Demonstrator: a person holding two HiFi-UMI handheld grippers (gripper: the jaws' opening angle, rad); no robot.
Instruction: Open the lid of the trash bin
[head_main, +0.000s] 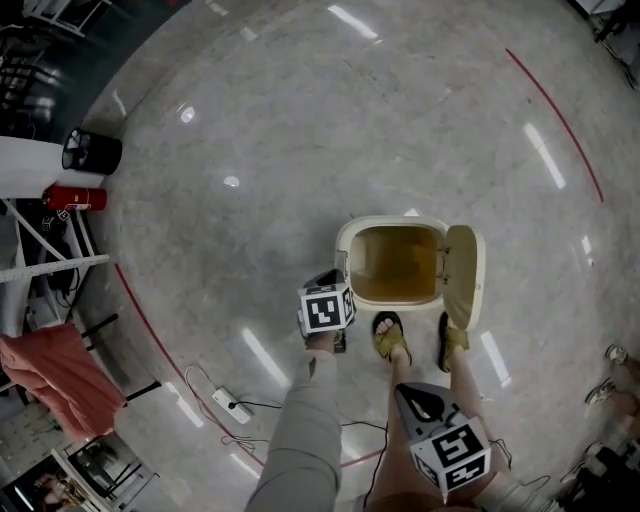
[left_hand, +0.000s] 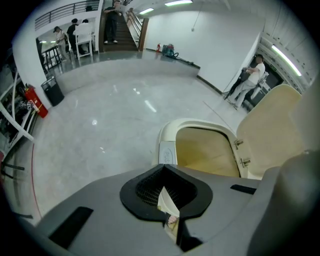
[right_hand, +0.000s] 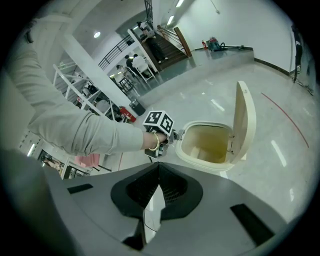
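The cream trash bin (head_main: 343, 262) stands on the floor with its lid (head_main: 462, 275) swung up on the right side, showing the yellowish empty inside. My left gripper (head_main: 343, 278) is at the bin's near-left rim, jaws shut with nothing between them. In the left gripper view the left gripper (left_hand: 164, 168) points just over the bin's push tab (left_hand: 167, 152), with the raised lid (left_hand: 272, 130) to the right. My right gripper (head_main: 412, 393) hangs back near the person's body, shut and empty. The right gripper view shows the right gripper (right_hand: 159, 165), the bin (right_hand: 200, 161), its upright lid (right_hand: 245, 120) and the left gripper (right_hand: 178, 134) at the rim.
The person's sandalled feet (head_main: 391, 338) stand right against the bin's near side. A power strip (head_main: 228, 403) with cables lies on the floor at the lower left. A pink cloth (head_main: 55, 375), a fire extinguisher (head_main: 75, 197) and a black bin (head_main: 92, 151) are far left. People (left_hand: 250, 77) stand far off.
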